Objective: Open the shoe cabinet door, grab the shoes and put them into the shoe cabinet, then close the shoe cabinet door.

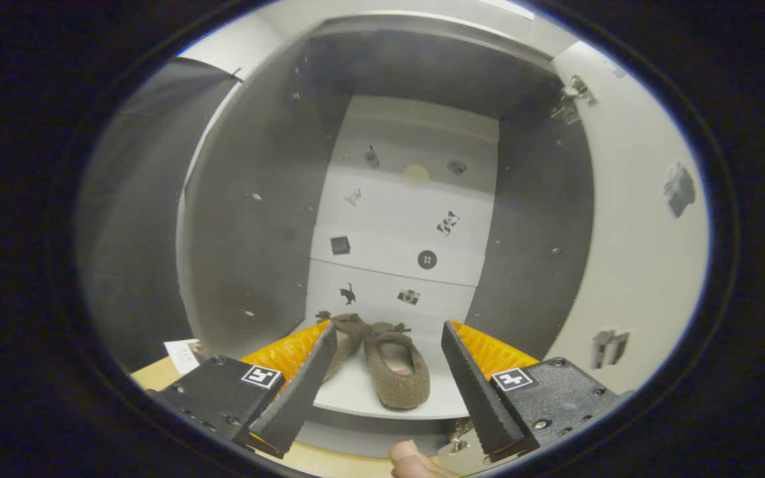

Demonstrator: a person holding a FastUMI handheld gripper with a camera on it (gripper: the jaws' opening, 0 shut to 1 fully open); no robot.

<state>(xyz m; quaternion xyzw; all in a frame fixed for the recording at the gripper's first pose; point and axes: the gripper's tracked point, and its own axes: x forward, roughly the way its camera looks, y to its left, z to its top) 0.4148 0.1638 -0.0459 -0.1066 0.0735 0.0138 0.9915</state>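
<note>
The shoe cabinet (256, 219) stands open in front of me, its door (635, 219) swung out to the right. A pair of brown flat shoes (392, 368) lies on the bottom shelf (356, 392) inside, toes toward the back panel. My gripper (389, 338) is open, held just outside the cabinet's front edge. The shoes show between and just beyond the fingers (303, 392), and neither finger touches them.
The back panel (409, 226) carries small printed pictures. Dark side walls with peg holes close in left and right. Door hinges (572, 99) sit at the upper right. A person's fingertip (416, 461) shows below the fingers, over a wooden floor (157, 375).
</note>
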